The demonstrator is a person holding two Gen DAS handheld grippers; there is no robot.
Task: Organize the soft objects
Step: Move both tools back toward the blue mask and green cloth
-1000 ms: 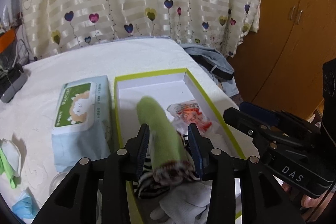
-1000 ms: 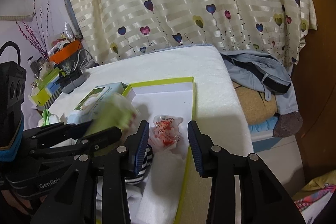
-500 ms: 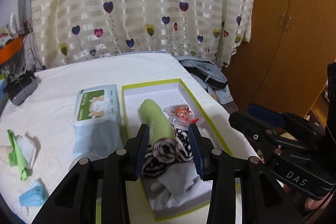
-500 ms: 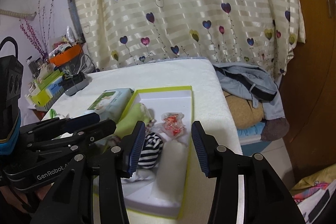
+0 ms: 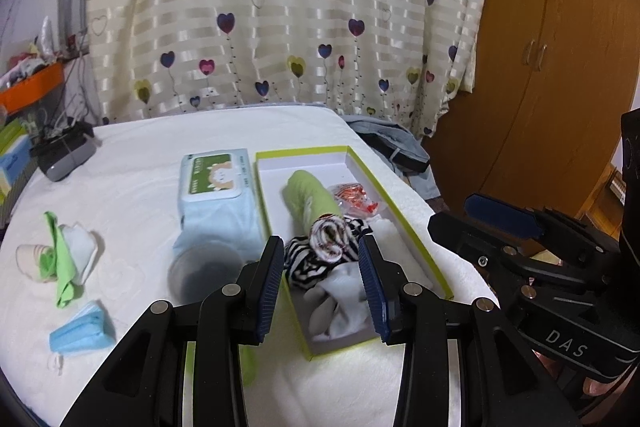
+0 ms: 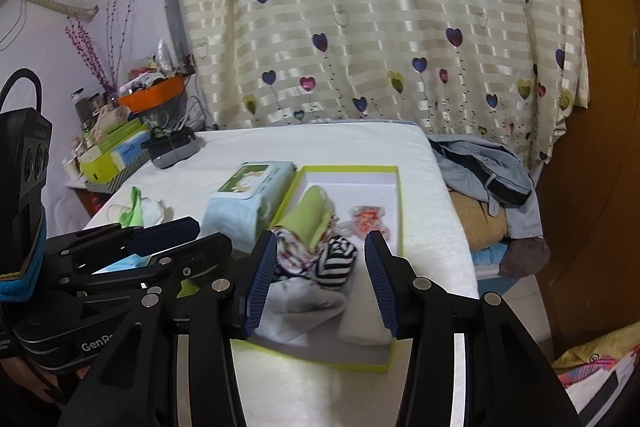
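A green-rimmed white box [image 5: 404,215] [image 6: 394,195] lies on the white bed. In it lie a rolled green sock [image 5: 310,201] [image 6: 314,213], a black-and-white striped sock [image 5: 316,261] [image 6: 334,261], a white sock [image 5: 340,311] [image 6: 304,297] and a red-printed packet [image 5: 356,197] [image 6: 366,221]. My left gripper [image 5: 322,289] is open and empty, held above the box's near end. My right gripper [image 6: 320,285] is open and empty, also over the near end. Each gripper shows at the edge of the other's view.
A wipes pack [image 5: 216,195] [image 6: 250,201] lies left of the box. Loose green and white cloths [image 5: 64,259] and a blue mask [image 5: 80,331] lie on the bed's left. A grey device [image 5: 64,155] sits far left. Clothes [image 6: 484,167] hang off the right edge.
My left gripper let go of the green sock, which now lies in the box, and pulled back and up. My right gripper also rose and backed away.
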